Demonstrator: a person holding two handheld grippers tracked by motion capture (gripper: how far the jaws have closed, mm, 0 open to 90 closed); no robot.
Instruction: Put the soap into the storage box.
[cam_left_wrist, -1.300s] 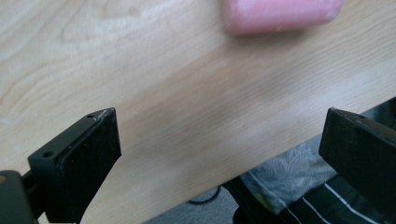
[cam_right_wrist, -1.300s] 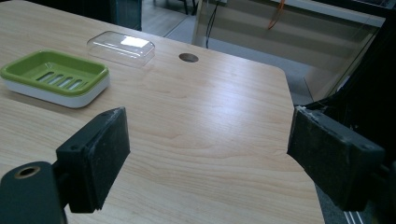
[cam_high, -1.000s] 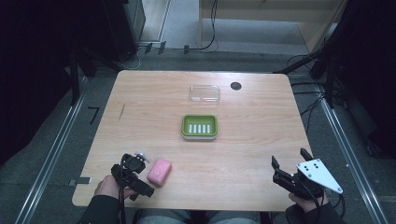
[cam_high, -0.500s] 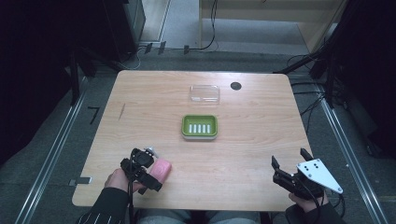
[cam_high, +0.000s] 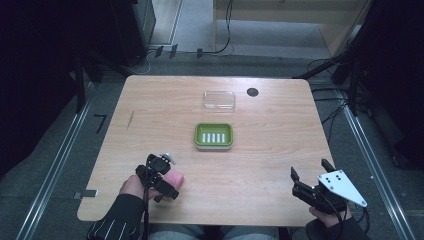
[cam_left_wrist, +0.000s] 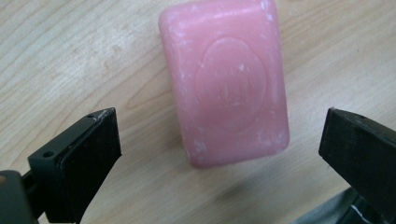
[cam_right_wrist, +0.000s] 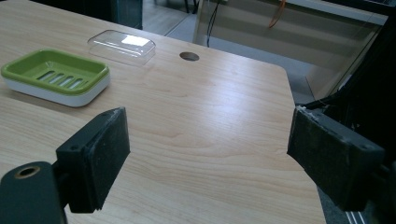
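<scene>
A pink bar of soap (cam_left_wrist: 224, 84) lies flat on the wooden table (cam_high: 260, 165) near its front left. My left gripper (cam_left_wrist: 219, 119) hangs open just over it, one jaw on each side of the bar's near end, touching nothing. From above, the left gripper (cam_high: 165, 181) covers part of the soap (cam_high: 176, 178). At the front right corner my right gripper (cam_high: 309, 172) is open and holds nothing. A green soap dish (cam_high: 214, 135) with a slotted floor sits mid-table, also seen ahead-left of the right gripper (cam_right_wrist: 210, 121) as the dish (cam_right_wrist: 56, 74).
A clear plastic lid (cam_high: 219, 100) lies behind the dish, with a round cable hole (cam_high: 252, 92) to its right. In the right gripper view the lid (cam_right_wrist: 121, 46) and hole (cam_right_wrist: 189, 56) are far off. The table's right edge is close to the right gripper.
My left gripper has moved right and forward from beside the soap to directly over it, jaws now straddling the bar. The soap and the right gripper have not moved.
</scene>
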